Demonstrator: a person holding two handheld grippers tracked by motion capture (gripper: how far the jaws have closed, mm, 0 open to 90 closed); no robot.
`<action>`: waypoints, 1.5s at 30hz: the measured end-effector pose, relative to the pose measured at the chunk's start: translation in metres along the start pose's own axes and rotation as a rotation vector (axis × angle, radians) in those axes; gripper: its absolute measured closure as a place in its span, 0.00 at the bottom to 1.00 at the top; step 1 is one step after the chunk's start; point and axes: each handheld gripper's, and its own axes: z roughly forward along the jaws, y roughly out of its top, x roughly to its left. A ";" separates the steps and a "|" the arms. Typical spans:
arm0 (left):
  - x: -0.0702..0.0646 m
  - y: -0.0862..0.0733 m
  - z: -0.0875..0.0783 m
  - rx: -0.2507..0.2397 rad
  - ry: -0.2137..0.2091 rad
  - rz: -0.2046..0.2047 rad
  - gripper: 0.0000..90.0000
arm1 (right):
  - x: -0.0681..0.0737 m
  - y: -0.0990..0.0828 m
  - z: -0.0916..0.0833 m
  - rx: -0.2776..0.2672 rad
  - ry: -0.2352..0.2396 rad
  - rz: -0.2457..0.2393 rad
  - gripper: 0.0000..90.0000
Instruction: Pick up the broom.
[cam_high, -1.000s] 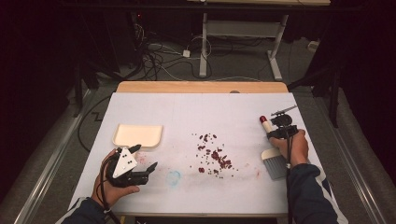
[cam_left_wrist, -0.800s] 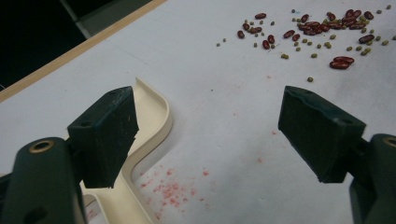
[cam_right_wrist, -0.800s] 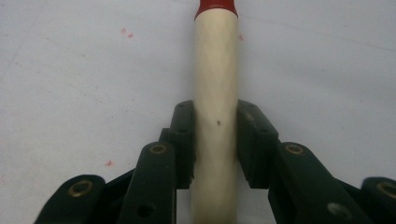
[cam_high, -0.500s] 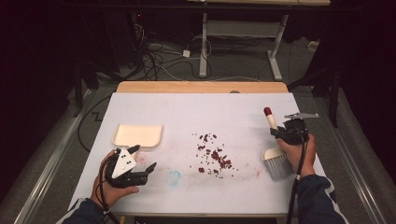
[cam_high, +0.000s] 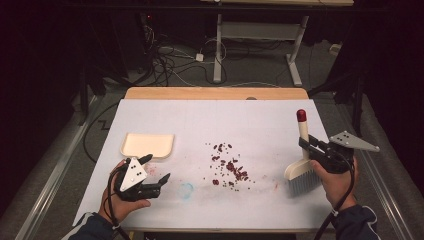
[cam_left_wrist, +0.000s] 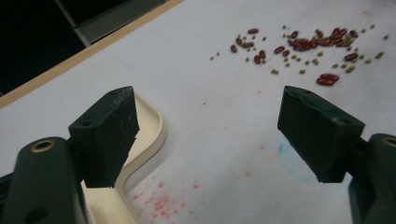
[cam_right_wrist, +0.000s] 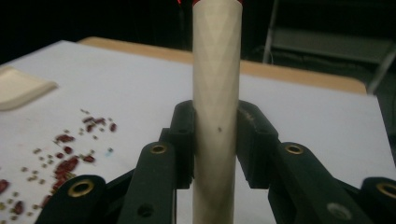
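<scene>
The right gripper (cam_high: 311, 149) is clenched on the cream handle of a small brush (cam_high: 302, 167), which stands near the table's right edge at about four o'clock from the centre, bristles down on the white table cover (cam_high: 210, 120) and red-capped end pointing up. In the right gripper view the handle (cam_right_wrist: 217, 107) runs straight up between the two jaws, pinched on both sides. It looks like a light, stiff plastic shaft with a smooth surface, so a hold low on the handle, close to the head, should give the best control; the bristles are soft and will likely splay under pressure.

The left gripper (cam_high: 152, 181) rests at about eight o'clock, jaws spread wide and holding nothing. Just beside it, toward ten o'clock, lies a shallow cream tray (cam_high: 147, 144); in the left gripper view its rim (cam_left_wrist: 156, 135) curves under the left jaw.

Scattered beans (cam_high: 229, 165), red ones mixed with tiny greenish ones, lie loose at the centre, between brush and tray. Nothing stands between them; faint pink and blue stains mark the cover
</scene>
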 end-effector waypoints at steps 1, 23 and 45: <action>-0.004 0.007 0.000 -0.022 -0.025 -0.003 0.23 | 0.003 0.002 -0.003 -0.014 0.008 -0.006 0.79; -0.131 0.129 0.084 -0.166 -0.471 0.040 0.27 | 0.091 0.036 -0.012 -0.209 0.091 -0.139 0.79; -0.110 0.123 0.104 -0.162 -0.424 -0.026 0.73 | 0.140 0.037 -0.014 -0.264 0.152 -0.195 0.78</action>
